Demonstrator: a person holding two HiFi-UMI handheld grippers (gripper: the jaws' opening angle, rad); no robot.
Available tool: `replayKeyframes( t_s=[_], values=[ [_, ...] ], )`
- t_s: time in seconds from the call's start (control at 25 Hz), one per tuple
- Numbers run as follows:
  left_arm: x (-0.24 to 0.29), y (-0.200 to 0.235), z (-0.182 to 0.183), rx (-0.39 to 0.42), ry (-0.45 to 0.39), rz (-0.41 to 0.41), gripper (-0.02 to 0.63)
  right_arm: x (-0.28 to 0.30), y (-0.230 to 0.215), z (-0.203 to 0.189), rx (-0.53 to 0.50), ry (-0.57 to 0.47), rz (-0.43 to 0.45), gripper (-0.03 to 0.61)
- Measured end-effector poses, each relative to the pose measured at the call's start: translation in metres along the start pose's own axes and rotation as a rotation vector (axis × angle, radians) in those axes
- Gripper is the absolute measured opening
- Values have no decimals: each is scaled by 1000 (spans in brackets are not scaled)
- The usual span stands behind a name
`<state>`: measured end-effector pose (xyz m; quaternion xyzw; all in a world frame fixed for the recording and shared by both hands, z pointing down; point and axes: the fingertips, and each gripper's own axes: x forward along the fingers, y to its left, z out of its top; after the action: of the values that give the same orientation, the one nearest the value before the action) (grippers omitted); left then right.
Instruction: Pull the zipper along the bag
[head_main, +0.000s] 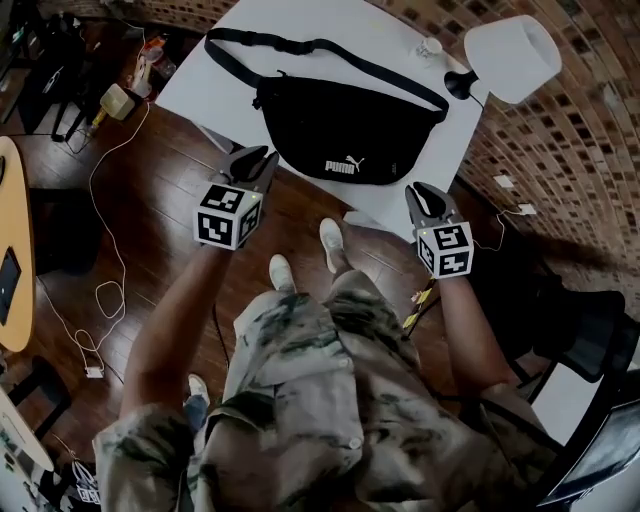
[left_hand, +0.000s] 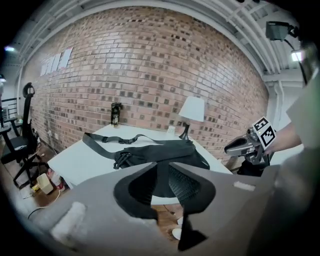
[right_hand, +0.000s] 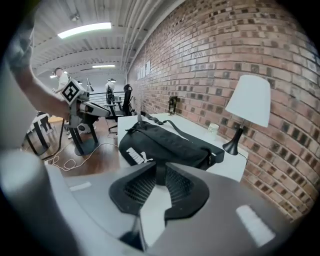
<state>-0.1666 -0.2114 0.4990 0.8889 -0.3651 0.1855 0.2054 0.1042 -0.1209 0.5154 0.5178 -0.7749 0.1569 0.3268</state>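
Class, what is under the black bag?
A white table; the bag lies on it, its strap behind. The tabletop right beneath the bag is covered, so unseen.

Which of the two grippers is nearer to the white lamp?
The right gripper: it is at the end of the bag where the lamp stands; the left gripper is at the other end.

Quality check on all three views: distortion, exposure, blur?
Head view: dim overall, floor murky, black bag loses detail against the bright white table. Left gripper view: heavy fisheye, brick wall bows, corners vignetted black, near foreground soft. Right gripper view: same fisheye and vignette, ceiling light blown out, lamp shade bright, near foreground blurred.
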Motion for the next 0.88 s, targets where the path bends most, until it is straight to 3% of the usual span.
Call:
replayKeyframes(
  t_s=[0.24,0.52,0.6,0.76,0.88],
  values=[
    [-83,-90,-24,30,-50,-96,71,-97,60,-32,19,-19,79,53],
    [-163,-206,-41,66,-109,-45,66,-191,76,-67,-15,-141,152,45],
    [-179,-250,-46,40,-136,-27,54,-225,76,-84,-41,-174,172,44],
    [-212,-350,-60,-84,-214,-29,40,-292,84,-124,-51,-228,242,34],
    [-234,-413,-78,-54,-181,-8,40,-335,90,-149,-20,-253,309,29]
  ],
)
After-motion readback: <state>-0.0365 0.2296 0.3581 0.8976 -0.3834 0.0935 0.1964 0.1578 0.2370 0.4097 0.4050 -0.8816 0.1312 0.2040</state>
